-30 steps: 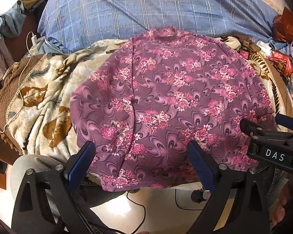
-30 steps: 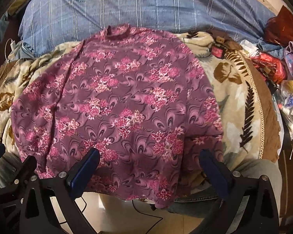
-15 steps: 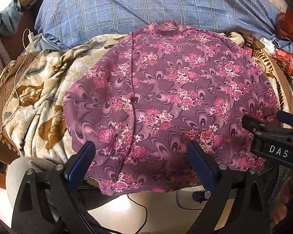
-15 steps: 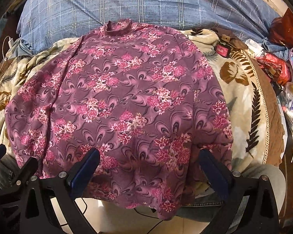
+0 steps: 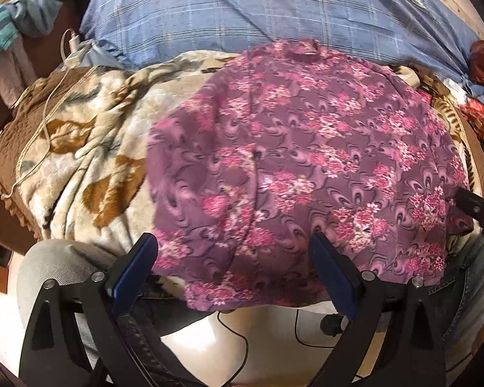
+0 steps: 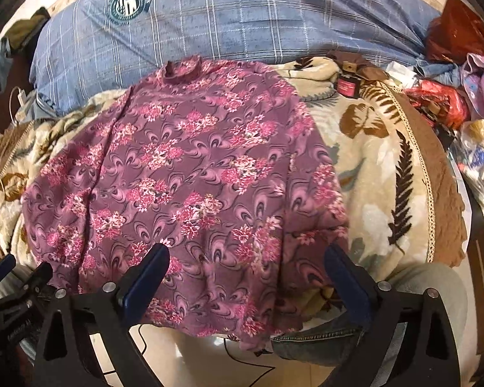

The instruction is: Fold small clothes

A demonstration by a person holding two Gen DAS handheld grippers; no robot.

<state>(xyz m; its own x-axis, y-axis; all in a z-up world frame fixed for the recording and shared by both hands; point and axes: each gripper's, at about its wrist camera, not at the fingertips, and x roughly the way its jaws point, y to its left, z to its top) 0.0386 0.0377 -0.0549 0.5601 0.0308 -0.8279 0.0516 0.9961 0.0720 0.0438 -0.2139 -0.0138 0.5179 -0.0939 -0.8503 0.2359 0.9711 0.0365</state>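
One purple flowered top (image 5: 306,167) lies spread flat on a cream blanket (image 5: 90,148) with brown leaf print, collar toward the far side, hem hanging over the near edge of the bed. Collar touches a blue checked pillow (image 6: 242,22) that runs across the back. Left sleeve area looks folded in over the body; a lengthwise crease shows there. Left gripper (image 5: 232,274): jaws apart, nothing between them, held just above the hem. Right gripper (image 6: 247,280): jaws apart, empty, also over the hem, nearer the top's right side. Each gripper shows at the edge of the other's view. White cable (image 5: 45,122) runs over the blanket's left part. Small dark red jar (image 6: 347,85) stands on the blanket right of the top, near the pillow. Heap of coloured clutter (image 6: 448,96) at far right. Knees in jeans (image 6: 322,338) visible below the bed edge.
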